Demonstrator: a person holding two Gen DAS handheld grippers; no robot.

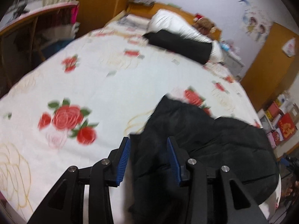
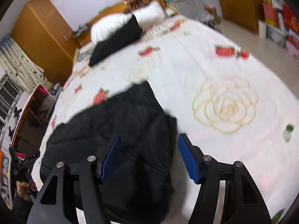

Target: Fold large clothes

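A large black padded garment [image 1: 201, 145] lies bunched on a bed with a white rose-print sheet [image 1: 93, 71]. My left gripper [image 1: 148, 143] is open, its blue pads [image 1: 124, 160] on either side of the garment's left edge, a little above it. In the right wrist view the same garment [image 2: 119, 130] lies at the lower left. My right gripper [image 2: 148, 141] is open over the garment's right edge, with the right pad [image 2: 188, 160] over bare sheet [image 2: 224, 74]. Both views are motion-blurred.
White pillows with a black cloth [image 1: 179, 43] lie at the head of the bed by a wooden headboard. A wooden wardrobe [image 2: 41, 35] and a desk [image 1: 28, 37] stand on the left. Boxes and shelves [image 1: 282, 123] stand on the right.
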